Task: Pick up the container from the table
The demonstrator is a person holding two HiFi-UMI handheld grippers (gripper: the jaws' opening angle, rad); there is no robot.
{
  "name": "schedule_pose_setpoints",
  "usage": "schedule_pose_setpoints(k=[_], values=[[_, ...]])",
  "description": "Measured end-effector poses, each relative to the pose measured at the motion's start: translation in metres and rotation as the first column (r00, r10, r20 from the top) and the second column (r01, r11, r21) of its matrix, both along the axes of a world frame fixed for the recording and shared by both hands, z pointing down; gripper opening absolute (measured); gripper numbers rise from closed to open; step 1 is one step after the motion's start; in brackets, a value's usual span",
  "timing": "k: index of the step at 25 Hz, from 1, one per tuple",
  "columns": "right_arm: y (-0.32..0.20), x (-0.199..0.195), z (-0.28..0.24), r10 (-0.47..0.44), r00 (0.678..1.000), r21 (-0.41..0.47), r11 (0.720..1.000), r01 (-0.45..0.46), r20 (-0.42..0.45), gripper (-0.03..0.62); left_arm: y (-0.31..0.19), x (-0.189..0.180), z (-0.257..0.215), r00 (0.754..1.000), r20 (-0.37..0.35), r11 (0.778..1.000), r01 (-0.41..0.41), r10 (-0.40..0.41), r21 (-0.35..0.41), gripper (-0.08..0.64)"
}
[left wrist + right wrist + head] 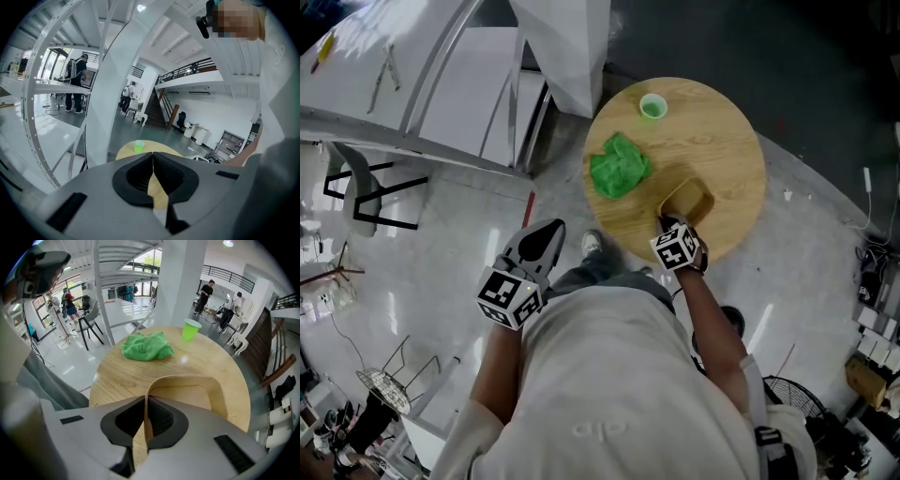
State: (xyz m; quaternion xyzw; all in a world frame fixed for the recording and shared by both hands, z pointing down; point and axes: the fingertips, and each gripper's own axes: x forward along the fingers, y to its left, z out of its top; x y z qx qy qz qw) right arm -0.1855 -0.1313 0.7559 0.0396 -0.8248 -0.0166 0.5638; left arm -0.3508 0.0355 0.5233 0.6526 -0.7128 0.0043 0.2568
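The container is a shallow tan wooden tray with rounded corners, resting near the front edge of the round wooden table. My right gripper pinches the thin near wall of the container between its black pads, jaws shut on it. In the head view the right gripper reaches down onto the tray's near rim. My left gripper is held off the table to the left, jaws shut and empty, and shows in the head view as the left gripper above the floor.
A crumpled green cloth lies left of the tray and a small green cup stands at the table's far side. White shelving and a frame stand to the left. Several people are in the hall behind.
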Motion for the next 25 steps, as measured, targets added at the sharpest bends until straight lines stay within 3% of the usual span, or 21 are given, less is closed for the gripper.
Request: schedule_pose_setpoints(k=[8, 13, 19, 25], values=[[-0.007, 0.011, -0.040, 0.128, 0.988, -0.053, 0.991, -0.124, 0.088, 0.034, -0.021, 0.018, -0.012, 0.997, 0.008, 0.996, -0.080, 0.080, 0.042, 0.017], [-0.015, 0.025, -0.071, 0.254, 0.951, -0.086, 0.966, -0.242, 0.179, 0.034, -0.046, 0.035, -0.022, 0.986, 0.017, 0.983, -0.168, 0.167, 0.079, 0.017], [-0.033, 0.046, -0.126, 0.384, 0.863, -0.163, 0.923, -0.349, 0.329, 0.034, -0.083, 0.067, -0.034, 0.964, 0.010, 0.958, -0.264, 0.264, 0.109, 0.017], [-0.056, 0.079, -0.201, 0.477, 0.717, -0.212, 0.877, -0.432, 0.508, 0.034, -0.133, 0.103, -0.053, 0.922, 0.037, 0.911, -0.386, 0.385, 0.146, 0.017]])
